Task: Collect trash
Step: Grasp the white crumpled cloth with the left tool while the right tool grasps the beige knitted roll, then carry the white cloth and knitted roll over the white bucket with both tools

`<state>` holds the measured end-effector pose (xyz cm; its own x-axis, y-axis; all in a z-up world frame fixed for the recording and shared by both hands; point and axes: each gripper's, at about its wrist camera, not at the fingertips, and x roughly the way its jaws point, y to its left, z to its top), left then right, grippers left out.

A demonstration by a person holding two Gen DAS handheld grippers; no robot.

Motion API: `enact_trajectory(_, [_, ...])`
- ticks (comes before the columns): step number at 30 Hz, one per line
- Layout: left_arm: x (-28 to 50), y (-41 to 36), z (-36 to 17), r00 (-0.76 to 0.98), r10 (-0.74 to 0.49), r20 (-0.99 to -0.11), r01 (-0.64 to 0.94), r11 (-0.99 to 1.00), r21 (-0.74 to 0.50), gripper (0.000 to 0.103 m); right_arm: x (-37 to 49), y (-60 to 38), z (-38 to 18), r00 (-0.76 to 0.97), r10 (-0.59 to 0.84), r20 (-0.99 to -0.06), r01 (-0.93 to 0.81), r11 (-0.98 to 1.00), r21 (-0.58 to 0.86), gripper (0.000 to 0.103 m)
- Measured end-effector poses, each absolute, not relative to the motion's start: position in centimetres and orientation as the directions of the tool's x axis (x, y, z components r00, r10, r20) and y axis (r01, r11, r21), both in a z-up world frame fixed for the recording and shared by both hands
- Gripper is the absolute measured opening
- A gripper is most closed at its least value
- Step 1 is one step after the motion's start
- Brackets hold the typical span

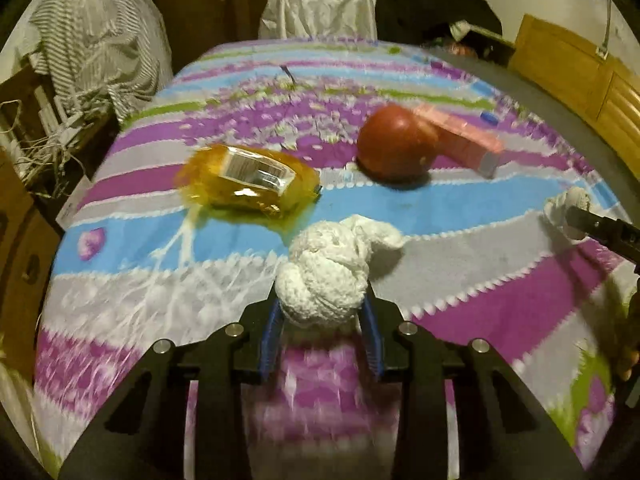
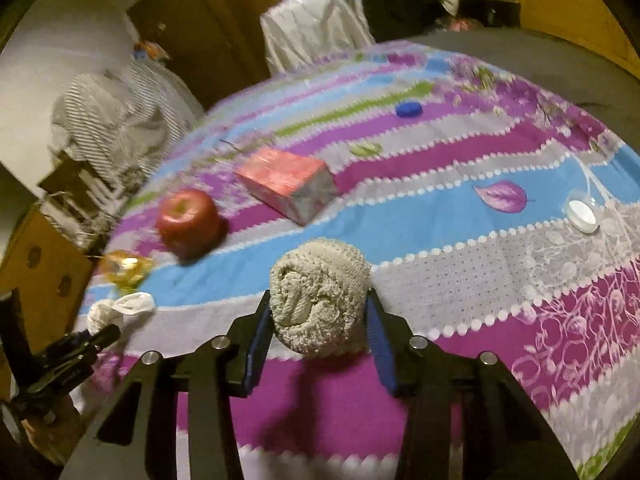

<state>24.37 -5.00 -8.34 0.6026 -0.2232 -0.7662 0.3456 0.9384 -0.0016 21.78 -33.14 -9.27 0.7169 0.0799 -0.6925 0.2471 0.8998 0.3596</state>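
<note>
In the left wrist view my left gripper (image 1: 323,312) is shut on a crumpled white paper wad (image 1: 324,272) lying on the striped tablecloth (image 1: 500,300). In the right wrist view my right gripper (image 2: 319,330) is shut on a rolled greyish paper wad (image 2: 318,296), with a blue pad pressing each side. A yellow plastic wrapper (image 1: 248,178) lies beyond the left gripper, left of centre. The right wrist view also shows the left gripper (image 2: 100,336) at the lower left against its white wad (image 2: 120,308).
A red apple (image 1: 394,142) and a pink box (image 1: 460,136) lie mid-table. A blue cap (image 2: 409,109) and a white lid (image 2: 582,214) lie farther right. A white-covered chair (image 1: 320,4) stands behind the table, a striped cloth pile (image 1: 96,36) at the left.
</note>
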Motion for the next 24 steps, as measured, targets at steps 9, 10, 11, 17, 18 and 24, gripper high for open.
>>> enact_trajectory(9, [16.6,-0.3,-5.4,0.662,-0.031,-0.749,0.131,0.989,0.075,0.034,14.4,-25.0,-4.9,0.749,0.159,-0.643,0.074,0.945,0.319,0.046])
enact_trajectory(10, [15.7,0.3,-5.2,0.670,-0.006,-0.742,0.104,0.991,0.085,0.034,13.6,-23.6,-4.8,0.741,0.168,-0.650,0.050,0.951,0.304,0.046])
enact_trajectory(11, [14.8,1.1,-5.0,0.676,0.016,-0.736,0.076,0.993,0.092,0.034,12.8,-22.3,-4.8,0.731,0.176,-0.659,0.031,0.957,0.290,0.046])
enact_trajectory(17, [11.0,4.9,-4.4,0.692,0.112,-0.713,-0.038,0.992,0.120,0.034,8.9,-15.8,-5.8,0.681,0.215,-0.700,-0.057,0.969,0.242,0.046])
enact_trajectory(18, [10.5,5.3,-4.5,0.691,0.119,-0.713,-0.045,0.991,0.123,0.034,8.7,-15.3,-5.9,0.676,0.219,-0.704,-0.064,0.969,0.240,0.046])
enact_trajectory(24, [8.4,9.0,-4.5,0.690,0.159,-0.706,-0.109,0.987,0.116,0.034,7.9,-10.2,-5.8,0.646,0.255,-0.719,-0.147,0.967,0.210,0.046])
